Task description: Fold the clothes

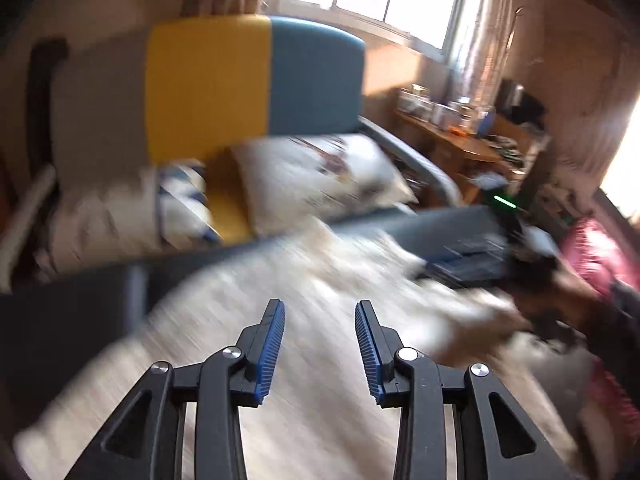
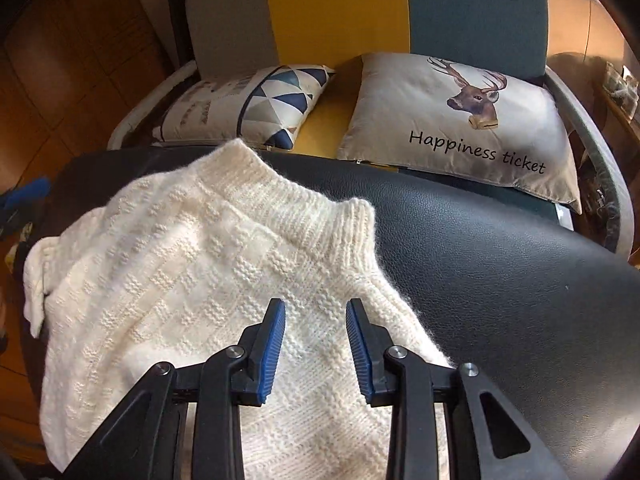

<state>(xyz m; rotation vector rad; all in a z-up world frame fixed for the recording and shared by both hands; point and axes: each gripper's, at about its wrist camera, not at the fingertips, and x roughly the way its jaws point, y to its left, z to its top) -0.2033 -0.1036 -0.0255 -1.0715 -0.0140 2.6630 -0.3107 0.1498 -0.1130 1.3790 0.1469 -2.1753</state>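
My right gripper point(image 2: 316, 312) is spread apart, holding nothing, above the white sweater point(image 2: 192, 264), which lies flat on the dark table point(image 2: 500, 264). My left gripper point(image 1: 320, 312) is also released, over the blurred sweater point(image 1: 280, 280).

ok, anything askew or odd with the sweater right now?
The cream knit sweater lies skewed on the black leather surface, collar pointing diagonally, left side bunched at the edge. No damage visible. The left wrist view is motion-blurred.
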